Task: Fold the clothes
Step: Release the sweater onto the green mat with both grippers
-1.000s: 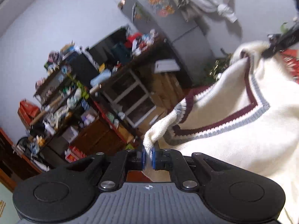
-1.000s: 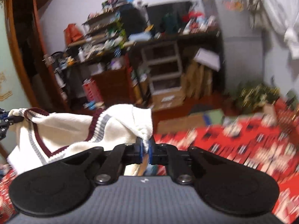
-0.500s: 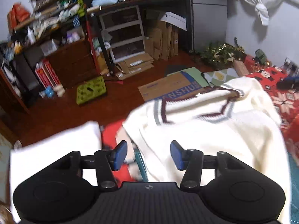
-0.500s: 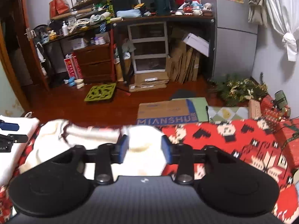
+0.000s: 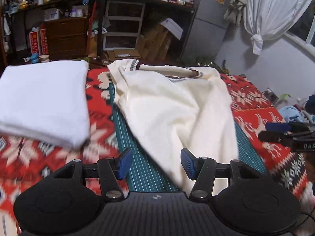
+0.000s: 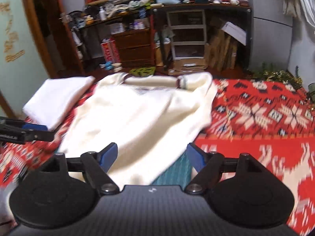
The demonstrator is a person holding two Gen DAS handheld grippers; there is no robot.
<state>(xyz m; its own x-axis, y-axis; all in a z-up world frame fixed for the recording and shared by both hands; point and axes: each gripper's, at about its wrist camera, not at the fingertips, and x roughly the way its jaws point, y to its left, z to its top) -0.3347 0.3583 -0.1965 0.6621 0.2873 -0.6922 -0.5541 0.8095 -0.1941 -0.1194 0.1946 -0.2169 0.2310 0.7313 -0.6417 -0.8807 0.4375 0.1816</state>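
Note:
A cream knit sweater (image 5: 177, 106) with a maroon and grey striped neckline lies loosely on a teal striped mat (image 5: 145, 171) over a red patterned blanket (image 5: 256, 106). The same sweater (image 6: 137, 118) fills the middle of the right wrist view. My left gripper (image 5: 155, 163) hovers open over the sweater's near edge, nothing pressed between its blue pads. My right gripper (image 6: 151, 157) is opening wide above the sweater's near hem, holding nothing. Each gripper shows at the other view's edge: the right gripper (image 5: 279, 131) and the left gripper (image 6: 35, 129).
A folded white cloth (image 5: 43, 102) lies on the blanket left of the sweater, seen also as the white cloth (image 6: 59, 98). Behind the bed stand cluttered shelves (image 6: 128, 19), a wooden dresser (image 5: 65, 37), cardboard boxes (image 6: 220, 49) and a knotted white curtain (image 5: 265, 15).
Both grippers let go of the sweater's shoulder corners and opened. The sweater dropped flat onto the mat. Both hands moved back and down, and the left view rolled level.

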